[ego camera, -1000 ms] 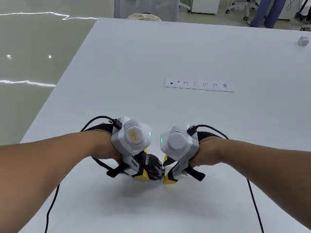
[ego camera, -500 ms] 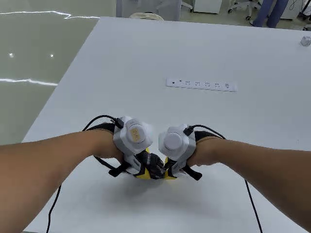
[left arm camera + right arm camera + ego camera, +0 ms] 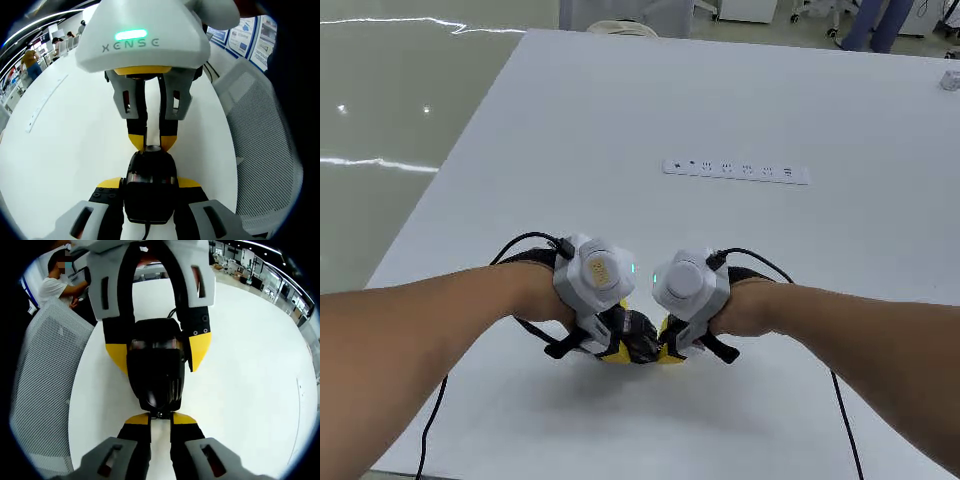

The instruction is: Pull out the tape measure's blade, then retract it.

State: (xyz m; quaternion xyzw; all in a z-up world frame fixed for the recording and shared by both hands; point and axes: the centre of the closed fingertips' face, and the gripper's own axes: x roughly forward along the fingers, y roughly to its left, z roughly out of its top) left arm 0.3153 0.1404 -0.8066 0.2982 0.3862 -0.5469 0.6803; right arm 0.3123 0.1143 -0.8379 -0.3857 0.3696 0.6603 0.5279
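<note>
A black tape measure (image 3: 640,340) sits low over the white table (image 3: 620,120), between two grippers that face each other. My left gripper (image 3: 623,345) is shut on its body; in the left gripper view the yellow-tipped jaws clamp the black case (image 3: 150,187) from both sides. My right gripper (image 3: 667,350) meets it nose to nose. Its jaws (image 3: 160,418) are shut on the blade's end hook, right at the case mouth (image 3: 156,375). No length of blade shows between case and hook. The right gripper (image 3: 150,142) comes down from the top of the left gripper view.
A white power strip (image 3: 737,171) lies further out on the table. Black cables (image 3: 428,425) trail from both grippers toward the near edge. A mesh chair back (image 3: 260,150) stands beside the table, and a seated person (image 3: 55,285) is in the background.
The two grippers have closed the small gap between them. The right gripper's tips now sit against the tape measure's mouth.
</note>
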